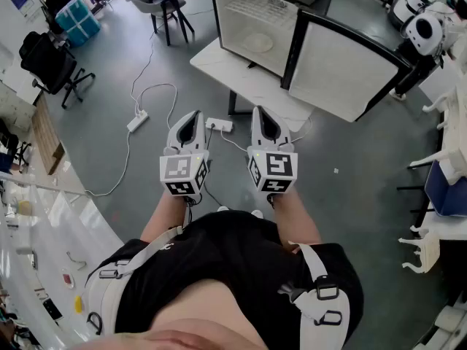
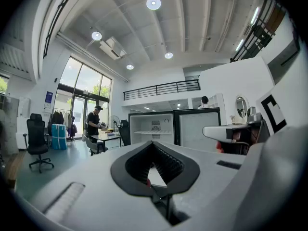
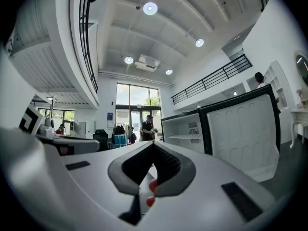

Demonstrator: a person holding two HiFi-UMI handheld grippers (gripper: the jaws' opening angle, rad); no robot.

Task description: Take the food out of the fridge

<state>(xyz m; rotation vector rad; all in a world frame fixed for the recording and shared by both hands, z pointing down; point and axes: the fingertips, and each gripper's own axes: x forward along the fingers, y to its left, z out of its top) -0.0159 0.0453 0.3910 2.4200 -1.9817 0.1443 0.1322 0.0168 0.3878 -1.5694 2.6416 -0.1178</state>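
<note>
The person stands on the grey floor (image 1: pixel 350 166) and holds both grippers level, side by side, in front of the body. The left gripper (image 1: pixel 193 115) has its jaws closed together, and in the left gripper view (image 2: pixel 153 144) nothing is between them. The right gripper (image 1: pixel 260 111) also has its jaws pressed together and holds nothing, as the right gripper view (image 3: pixel 153 145) shows. Straight ahead, well apart from both grippers, the fridge (image 1: pixel 248 9) stands on a white tabletop (image 1: pixel 211 60). Its door (image 1: pixel 343 68) is swung open to the right. Inside, near the white shelf (image 2: pixel 147 133), there is a round pale shape (image 1: pixel 257 44), but it is too small to tell if this is the food. Two power strips (image 1: pixel 219 125) with white cables lie on the floor. Far behind, a person in black (image 2: pixel 95 121) stands at a table.
</note>
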